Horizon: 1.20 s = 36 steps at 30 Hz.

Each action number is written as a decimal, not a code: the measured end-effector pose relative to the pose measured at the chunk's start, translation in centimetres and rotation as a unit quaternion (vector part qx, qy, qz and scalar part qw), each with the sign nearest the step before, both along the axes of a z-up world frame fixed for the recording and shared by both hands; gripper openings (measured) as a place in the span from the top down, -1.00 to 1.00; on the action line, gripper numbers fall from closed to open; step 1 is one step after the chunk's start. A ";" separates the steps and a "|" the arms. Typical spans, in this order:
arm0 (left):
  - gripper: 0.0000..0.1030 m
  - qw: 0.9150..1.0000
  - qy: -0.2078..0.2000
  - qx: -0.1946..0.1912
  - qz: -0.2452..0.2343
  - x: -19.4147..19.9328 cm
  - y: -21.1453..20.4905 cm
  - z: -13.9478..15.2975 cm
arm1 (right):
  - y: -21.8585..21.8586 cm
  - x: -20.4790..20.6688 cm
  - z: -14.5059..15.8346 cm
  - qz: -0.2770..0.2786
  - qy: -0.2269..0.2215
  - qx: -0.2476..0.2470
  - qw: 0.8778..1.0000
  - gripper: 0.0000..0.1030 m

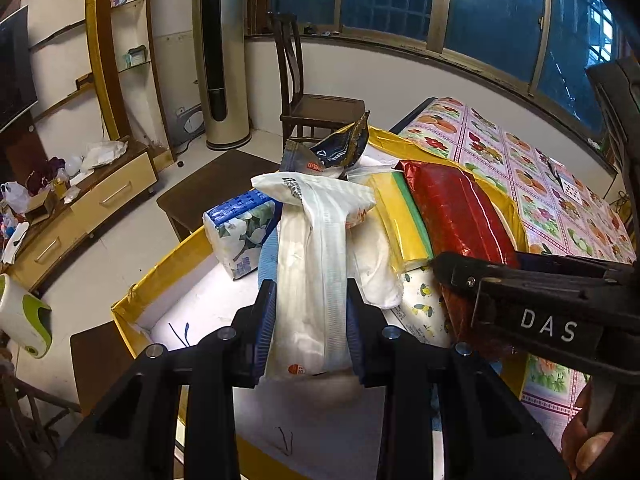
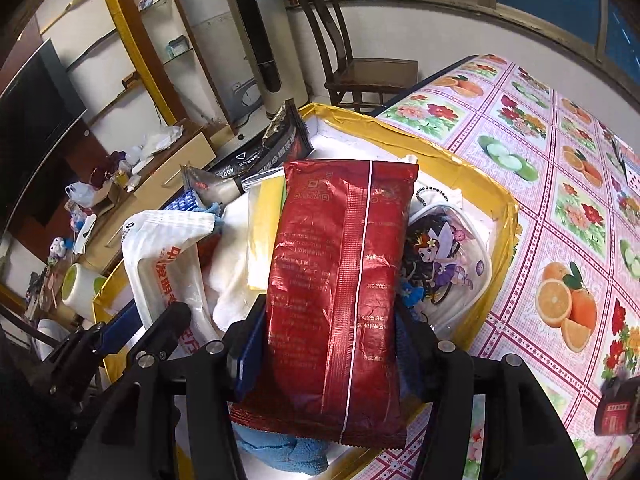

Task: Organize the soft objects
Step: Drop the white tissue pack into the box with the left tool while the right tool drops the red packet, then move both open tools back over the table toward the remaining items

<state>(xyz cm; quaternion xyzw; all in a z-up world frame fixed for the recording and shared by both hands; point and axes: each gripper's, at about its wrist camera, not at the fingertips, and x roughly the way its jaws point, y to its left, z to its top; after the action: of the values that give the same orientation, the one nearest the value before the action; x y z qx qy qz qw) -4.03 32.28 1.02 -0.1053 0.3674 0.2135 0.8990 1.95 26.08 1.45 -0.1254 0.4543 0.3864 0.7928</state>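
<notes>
My left gripper is shut on a white tissue pack, held above a yellow-rimmed white box. My right gripper is shut on a red foil pack, held over the same box. In the left wrist view the red foil pack and the right gripper show at the right. In the right wrist view the white tissue pack and the left gripper show at the left. The box also holds a blue floral tissue pack, a yellow sponge pack, white cloth, a blue cloth, a cartoon pouch and a dark foil bag.
The box rests on a table with a floral cloth. A wooden chair stands beyond it, with a tall floor fan unit and a low cabinet to the left. A small dark item lies at the table's right edge.
</notes>
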 end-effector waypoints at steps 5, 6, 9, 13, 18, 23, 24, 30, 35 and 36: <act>0.33 1.000 -0.002 0.005 0.008 -0.2 0.2 -0.2 | -0.3 0.4 0.1 -0.004 0.011 0.008 1.000 -0.26; 0.32 1.000 -0.002 0.006 0.010 -0.3 0.3 -0.2 | -0.3 0.4 0.1 -0.006 0.013 0.009 1.000 -0.26; 0.21 1.000 0.000 0.012 0.023 -0.4 0.5 -0.2 | -0.6 0.4 0.3 -0.009 0.012 0.016 1.000 -0.28; -0.31 1.000 -0.001 0.002 0.028 -0.5 0.7 -0.5 | -1.1 -0.1 1.0 -0.013 -0.004 0.022 1.000 -0.37; -0.45 0.999 -0.007 0.011 0.050 -1.2 0.8 -0.3 | -2.6 -0.7 2.5 -0.031 -0.036 0.042 0.998 -0.37; -0.46 0.996 -0.041 0.028 0.073 -3.2 0.6 0.8 | -7.3 -2.9 4.3 -0.038 -0.067 0.100 0.992 -0.53; -0.47 0.996 -0.049 0.030 0.074 -3.7 0.4 1.1 | -8.4 -3.5 4.4 -0.039 -0.076 0.107 0.991 -0.53; -0.55 0.995 -0.071 0.042 0.050 -5.0 -1.9 2.4 | -15.0 -6.0 4.0 -0.069 -0.121 0.114 0.984 -0.57; -0.56 0.996 -0.068 0.057 0.025 -4.5 -4.4 2.8 | -19.5 -7.3 3.6 -0.103 -0.145 0.113 0.978 -0.64; -0.56 0.996 -0.067 0.059 0.020 -4.4 -4.9 2.9 | -20.2 -7.5 3.5 -0.108 -0.145 0.115 0.977 -0.64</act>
<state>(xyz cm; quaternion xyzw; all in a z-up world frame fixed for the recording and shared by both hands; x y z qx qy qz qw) -8.46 27.40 3.92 -0.0735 0.2908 0.2450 0.9219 -5.51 5.85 4.97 -0.0380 0.2982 0.3257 0.8964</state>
